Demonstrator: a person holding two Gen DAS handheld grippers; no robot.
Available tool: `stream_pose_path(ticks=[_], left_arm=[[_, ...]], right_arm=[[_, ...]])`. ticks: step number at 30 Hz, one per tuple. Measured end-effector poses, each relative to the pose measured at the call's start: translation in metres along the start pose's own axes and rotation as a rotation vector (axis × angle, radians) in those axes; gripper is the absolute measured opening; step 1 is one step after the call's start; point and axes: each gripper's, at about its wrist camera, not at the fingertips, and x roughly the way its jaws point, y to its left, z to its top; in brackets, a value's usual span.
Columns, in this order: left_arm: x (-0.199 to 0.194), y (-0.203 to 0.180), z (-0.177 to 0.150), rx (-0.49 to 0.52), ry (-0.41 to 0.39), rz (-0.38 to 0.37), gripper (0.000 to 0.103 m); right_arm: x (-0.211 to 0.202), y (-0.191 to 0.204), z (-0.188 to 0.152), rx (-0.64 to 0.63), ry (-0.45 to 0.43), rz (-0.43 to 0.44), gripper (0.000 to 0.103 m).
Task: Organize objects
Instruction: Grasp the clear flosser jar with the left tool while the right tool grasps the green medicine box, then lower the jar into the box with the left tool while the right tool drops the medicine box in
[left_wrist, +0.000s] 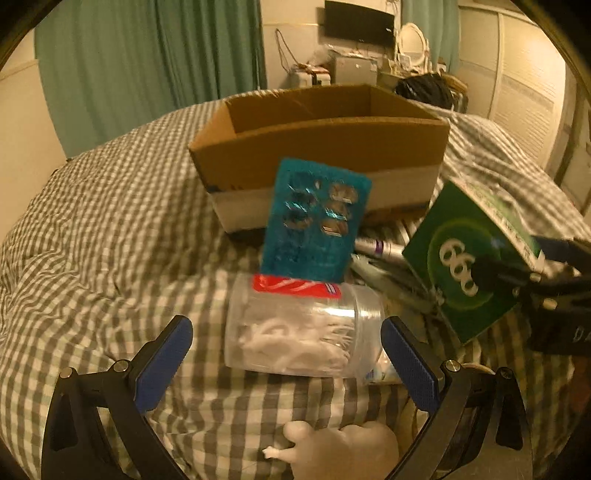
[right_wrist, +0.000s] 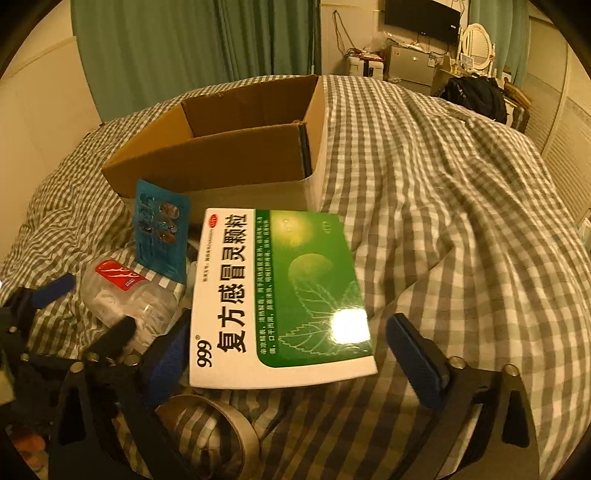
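**Q:** What does the left wrist view show?
**A:** Left gripper (left_wrist: 286, 325), released, jaws wide. A clear jar (left_wrist: 303, 332) with a red label lies on its side on the checked bed (left_wrist: 92, 221), just ahead of the fingertips. It is close to the right-hand fingertip and clear of the other. At 12 o'clock behind it, a teal blister pack (left_wrist: 314, 221) stands upright before the open cardboard box (left_wrist: 321, 147).

**Q:** And the right gripper?
**A:** Right gripper (right_wrist: 288, 325), grasping the green medicine box (right_wrist: 280, 295). In the left wrist view this box hangs tilted above the bed at 3 o'clock, one finger pressed on its "999" end.

**Q:** Other items?
**A:** In the right wrist view, a tape roll (right_wrist: 221, 432) lies at 7 o'clock, below the box. Pens (left_wrist: 376, 247), blurred, lie between jar and cardboard box.
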Motion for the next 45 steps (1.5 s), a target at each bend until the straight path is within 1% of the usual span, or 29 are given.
stream_pose_path(ticks=[1, 3, 5, 8, 11, 12, 13, 14, 18, 20, 23, 27, 30, 33, 37, 40, 41, 45], left_arm=[[0.003, -0.002, -0.001, 0.003, 0.006, -0.008, 0.103], [0.008, -0.005, -0.003, 0.015, 0.018, -0.011, 0.103], [0.013, -0.009, -0.005, 0.037, 0.029, -0.004, 0.103], [0.021, -0.011, -0.008, 0.047, 0.033, 0.019, 0.103], [0.022, -0.009, -0.007, 0.042, 0.002, 0.014, 0.102], [0.021, -0.008, -0.007, 0.039, -0.004, 0.01, 0.095], [0.019, -0.006, -0.007, 0.035, -0.007, -0.005, 0.091], [0.018, -0.005, -0.006, 0.027, -0.004, -0.015, 0.091], [0.007, 0.002, -0.004, 0.003, -0.019, -0.009, 0.09], [-0.003, 0.007, 0.0, -0.022, -0.032, -0.02, 0.09], [-0.022, 0.017, 0.01, -0.066, -0.073, -0.035, 0.09], [-0.053, 0.031, 0.031, -0.111, -0.156, -0.055, 0.09], [-0.073, 0.042, 0.054, -0.136, -0.229, -0.052, 0.09], [-0.087, 0.051, 0.08, -0.15, -0.284, -0.05, 0.09], [-0.09, 0.059, 0.111, -0.144, -0.331, -0.042, 0.09], [-0.083, 0.058, 0.138, -0.123, -0.355, -0.032, 0.09], [-0.08, 0.057, 0.145, -0.119, -0.359, -0.028, 0.09], [-0.061, 0.053, 0.169, -0.105, -0.358, -0.051, 0.09]], right_arm=[[0.001, 0.0, 0.0, 0.0, 0.003, 0.006, 0.093], [0.003, 0.002, -0.001, -0.002, 0.006, 0.015, 0.084], [0.004, 0.002, -0.002, -0.003, 0.008, 0.029, 0.079], [0.002, 0.007, -0.001, -0.011, 0.004, 0.024, 0.077], [-0.001, 0.009, -0.001, -0.018, -0.005, 0.023, 0.076], [-0.003, 0.009, -0.001, -0.02, -0.01, 0.024, 0.076], [-0.005, 0.009, -0.001, -0.02, -0.017, 0.023, 0.076], [-0.007, 0.01, 0.0, -0.021, -0.023, 0.02, 0.076], [-0.024, 0.014, 0.001, -0.04, -0.068, 0.003, 0.076], [-0.035, 0.016, 0.004, -0.048, -0.096, -0.003, 0.076], [-0.049, 0.019, 0.008, -0.058, -0.134, -0.008, 0.076], [-0.074, 0.025, 0.021, -0.084, -0.204, -0.019, 0.076], [-0.09, 0.028, 0.035, -0.108, -0.259, -0.022, 0.076], [-0.101, 0.031, 0.055, -0.132, -0.308, -0.026, 0.076], [-0.106, 0.034, 0.086, -0.151, -0.346, -0.022, 0.076], [-0.103, 0.037, 0.113, -0.162, -0.373, -0.024, 0.076], [-0.102, 0.038, 0.119, -0.165, -0.381, -0.028, 0.076], [-0.089, 0.039, 0.151, -0.169, -0.391, -0.03, 0.076]])
